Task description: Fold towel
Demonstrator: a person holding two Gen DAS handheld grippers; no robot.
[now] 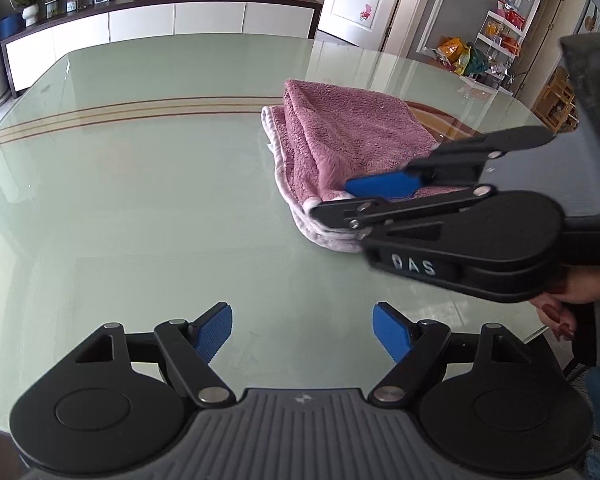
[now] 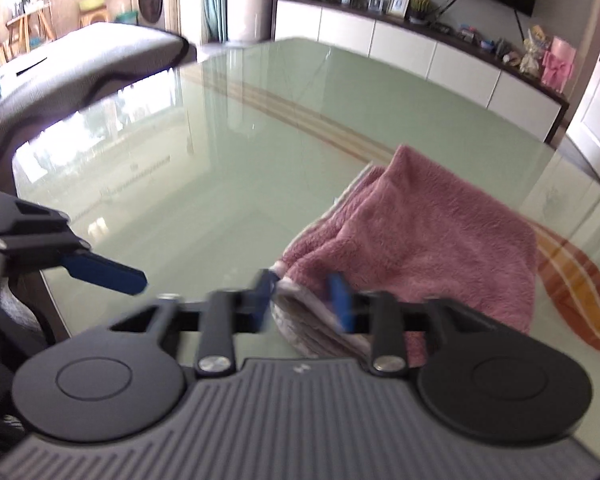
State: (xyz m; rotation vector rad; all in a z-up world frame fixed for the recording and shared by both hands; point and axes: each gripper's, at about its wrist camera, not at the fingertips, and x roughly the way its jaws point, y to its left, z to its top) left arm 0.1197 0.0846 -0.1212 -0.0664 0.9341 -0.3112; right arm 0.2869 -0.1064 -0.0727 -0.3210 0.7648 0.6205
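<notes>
ITEM: towel (image 2: 420, 240). Pink, fluffy, pale trim. Already folded into a thick stack w/ several layers; lies on the glass table (image 1: 140, 200), toward its right edge as the left wrist view shows it. Near corner of the stack sits btwn the right tool's blue pads.

RIGHT GRIPPER (image 2: 304, 300). Jaws nearly closed, pinched on the towel's near corner; layered pale edges show btwn the pads. Right wrist view blurred, so can't tell if every layer is caught.

LEFT GRIPPER (image 1: 302, 334). Jaws wide apart, nothing in them; hangs over bare glass, well apart from the towel, on its left in that view.

STEP IN HAND (judged): secure corner for next fold or final squaring.
- Grip all layers, not just the top one, else stack fans out.
- Bring left tool to the other near corner before lifting; a one-corner lift would likely twist the stack.
- Lift low, lay over, line up trim edges.
- Glass is slick; the stack may slide if dragged.

WRITING: white letters on right tool's body (image 1: 414, 266), read approx. "DAS"; partly blurred. Small logo on the grey grip, unreadable. No other legible labels.
</notes>
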